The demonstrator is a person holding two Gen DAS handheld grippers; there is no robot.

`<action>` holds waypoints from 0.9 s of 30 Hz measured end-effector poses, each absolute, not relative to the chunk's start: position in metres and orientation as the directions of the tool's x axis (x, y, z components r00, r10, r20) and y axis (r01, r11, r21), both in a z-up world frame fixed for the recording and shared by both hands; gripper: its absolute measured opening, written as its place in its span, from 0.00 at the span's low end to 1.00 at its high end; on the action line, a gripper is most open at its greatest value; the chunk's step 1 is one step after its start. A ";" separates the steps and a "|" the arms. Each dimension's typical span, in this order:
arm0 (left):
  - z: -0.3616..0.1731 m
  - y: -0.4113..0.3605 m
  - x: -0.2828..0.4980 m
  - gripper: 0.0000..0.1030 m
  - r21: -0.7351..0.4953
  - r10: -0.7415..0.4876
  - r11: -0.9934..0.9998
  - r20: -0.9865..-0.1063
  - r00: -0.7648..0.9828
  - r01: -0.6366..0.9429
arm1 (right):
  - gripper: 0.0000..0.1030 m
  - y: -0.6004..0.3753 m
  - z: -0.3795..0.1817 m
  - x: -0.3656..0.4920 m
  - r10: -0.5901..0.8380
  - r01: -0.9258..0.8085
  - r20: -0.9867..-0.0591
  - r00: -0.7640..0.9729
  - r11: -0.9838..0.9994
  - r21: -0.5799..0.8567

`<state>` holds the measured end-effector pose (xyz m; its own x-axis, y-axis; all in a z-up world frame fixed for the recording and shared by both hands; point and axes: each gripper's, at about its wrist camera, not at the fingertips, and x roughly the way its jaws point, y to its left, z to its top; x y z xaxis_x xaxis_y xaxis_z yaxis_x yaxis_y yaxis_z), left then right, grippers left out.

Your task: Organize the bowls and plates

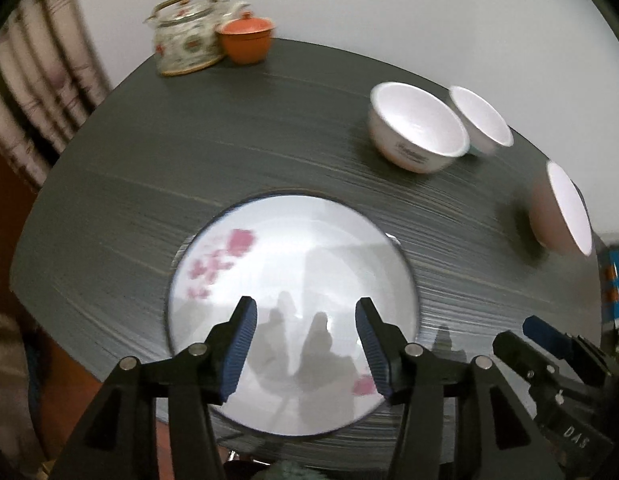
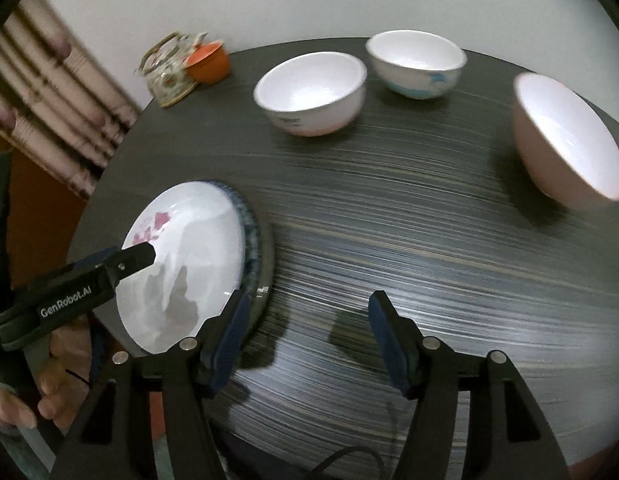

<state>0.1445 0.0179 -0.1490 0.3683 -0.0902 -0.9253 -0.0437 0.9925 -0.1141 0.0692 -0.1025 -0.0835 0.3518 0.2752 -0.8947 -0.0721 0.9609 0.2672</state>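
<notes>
the left gripper (image 1: 305, 312) hangs over the flowered plate (image 1: 293, 280), its fingers (image 1: 245, 328) spread with nothing between them. the plate lies on the dark desk (image 1: 189, 160), on top of a blue-rimmed plate (image 2: 251, 232). the right gripper (image 2: 307, 312) has its fingers (image 2: 383, 320) apart over bare desk, the plate stack just beside its left finger. beyond both sets of fingers stand three bowls: a white bowl (image 2: 313, 92), a blue-patterned bowl (image 2: 417, 64) and a pink bowl (image 2: 565, 140). far off sit a teapot (image 1: 185, 36) and an orange cup (image 1: 247, 40).

blur: pink bowl (image 1: 565, 210) | cut off: teapot (image 2: 167, 70) behind orange cup (image 2: 209, 62)
</notes>
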 end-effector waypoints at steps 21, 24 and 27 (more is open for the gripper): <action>-0.130 -0.145 0.196 0.51 -0.097 -0.178 0.971 -0.906 0.384 0.219 | 0.57 -0.305 -0.057 0.054 0.094 0.273 -0.860 0.501 0.926 0.260; -0.128 -0.162 0.205 0.51 -0.115 -0.198 0.966 -0.904 0.379 0.231 | 0.57 -0.324 -0.053 0.061 0.074 0.288 -0.857 0.510 0.924 0.251; -0.125 -0.182 0.218 0.51 -0.148 -0.232 0.959 -0.901 0.367 0.242 | 0.57 -0.341 -0.050 0.072 0.068 0.291 -0.852 0.519 0.923 0.251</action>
